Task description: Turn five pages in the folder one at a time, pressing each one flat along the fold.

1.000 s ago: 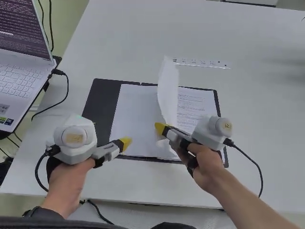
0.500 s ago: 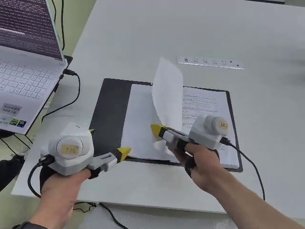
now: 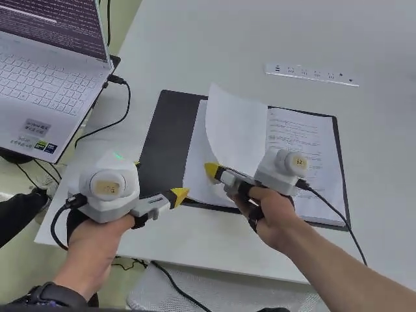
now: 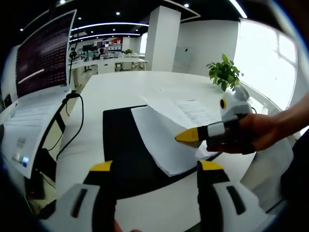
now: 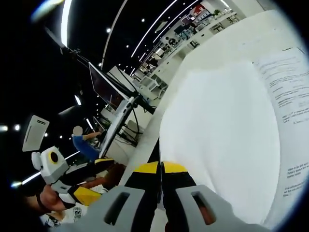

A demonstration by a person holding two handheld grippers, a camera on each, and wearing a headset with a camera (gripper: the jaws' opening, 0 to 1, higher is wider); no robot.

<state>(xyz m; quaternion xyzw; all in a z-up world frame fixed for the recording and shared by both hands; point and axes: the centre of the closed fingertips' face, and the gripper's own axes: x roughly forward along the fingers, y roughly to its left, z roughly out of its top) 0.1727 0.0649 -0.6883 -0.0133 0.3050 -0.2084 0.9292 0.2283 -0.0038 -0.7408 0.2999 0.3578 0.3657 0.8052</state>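
One black folder [image 3: 162,140] is laid open on the white table [image 3: 214,39], near its front edge. A single page [image 3: 237,130] is held raised by the right gripper [image 3: 211,171], jaws pinched tight on its lower edge. The left gripper [image 4: 156,166] is held wide apart and empty, just off the folder's near-left corner. One laptop [image 3: 45,71] and one power strip [image 3: 311,73] are seen on the table. Beyond it is a lit open office with one potted plant [image 4: 225,72].

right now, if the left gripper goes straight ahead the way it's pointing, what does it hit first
Probably the open folder, on its black left cover. The right gripper, gripping the lifted page, sits beyond. Depth is unclear.
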